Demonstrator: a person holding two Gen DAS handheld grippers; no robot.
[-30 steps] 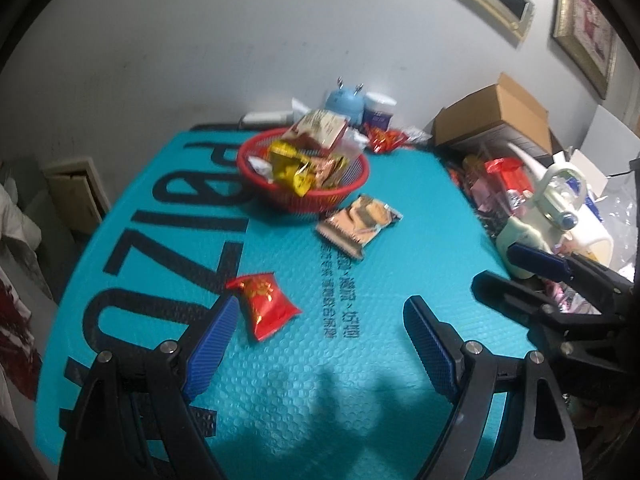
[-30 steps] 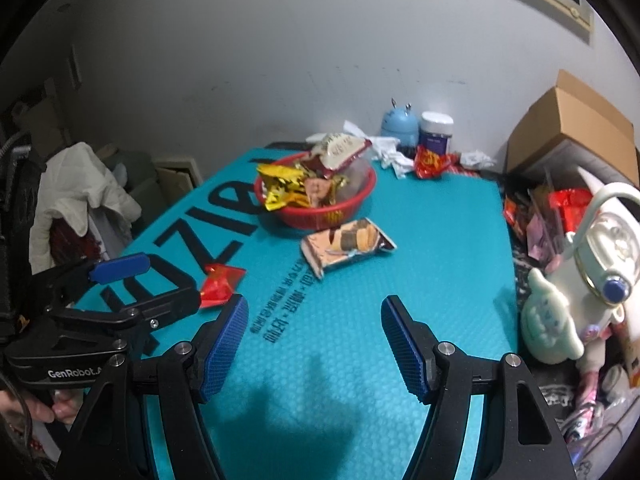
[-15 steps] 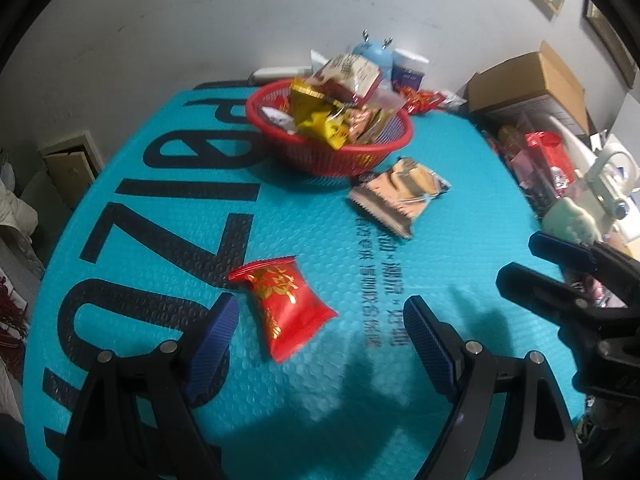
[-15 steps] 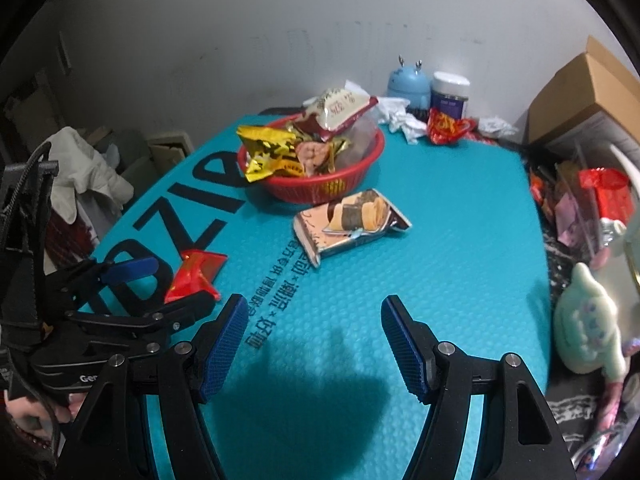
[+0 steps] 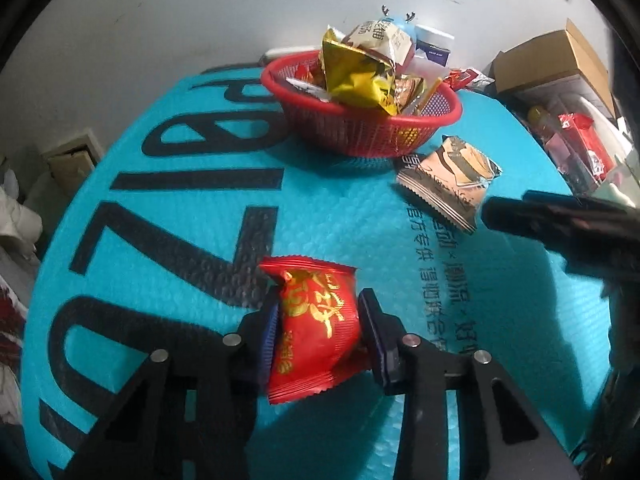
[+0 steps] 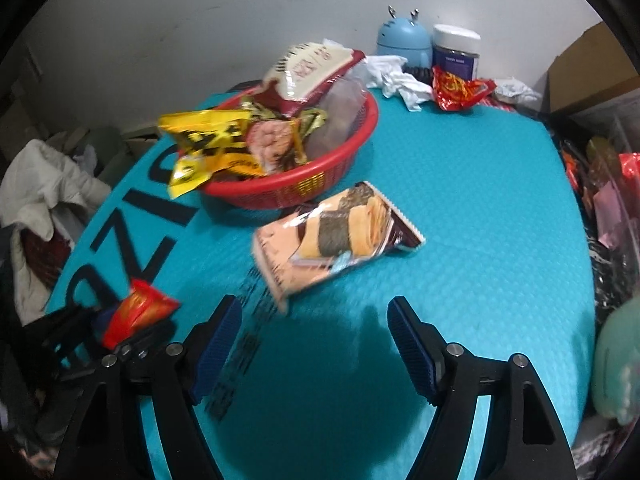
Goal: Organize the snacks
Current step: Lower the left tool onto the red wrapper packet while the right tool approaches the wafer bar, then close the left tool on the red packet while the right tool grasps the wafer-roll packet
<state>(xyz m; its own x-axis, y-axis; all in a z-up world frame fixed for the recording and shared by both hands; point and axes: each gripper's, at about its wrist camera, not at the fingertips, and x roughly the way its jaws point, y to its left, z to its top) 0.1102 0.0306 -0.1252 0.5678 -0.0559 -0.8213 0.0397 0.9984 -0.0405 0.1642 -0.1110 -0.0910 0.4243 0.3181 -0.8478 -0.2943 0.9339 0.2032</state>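
Since a second ago, both tongs lower and nearer the snacks. Left tongs (image 5: 318, 326) just closed, now pinching the red packet (image 5: 314, 330) on the teal desk (image 5: 168, 236). Behind, a red basket (image 6: 320, 178) heaped with snacks. Just in front of it, flat on the desk, the biscuit pack (image 6: 334, 238). Right tongs (image 6: 314, 340) spread, just opened wider, nothing between, short of that pack.

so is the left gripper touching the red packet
Touching. The left wrist view shows the left gripper, whose jaws have just been closing, with both pads pressed into the sides of the red packet, which bulges between them.
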